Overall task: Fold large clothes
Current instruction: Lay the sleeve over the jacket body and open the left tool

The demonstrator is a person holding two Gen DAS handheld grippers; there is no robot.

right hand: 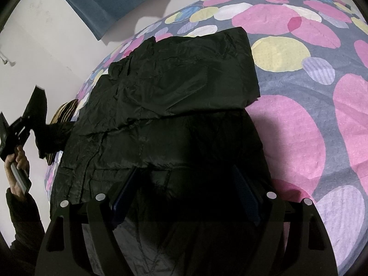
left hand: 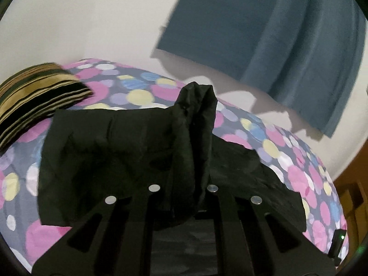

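Right wrist view alone: spread right claw [right hand: 184, 195] over black jacket [right hand: 174, 96], left claw [right hand: 34, 112] pinching its fabric.

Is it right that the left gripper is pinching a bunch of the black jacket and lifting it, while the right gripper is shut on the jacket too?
Not quite. The right wrist view shows the right gripper open above the black jacket. The left gripper does pinch lifted fabric.
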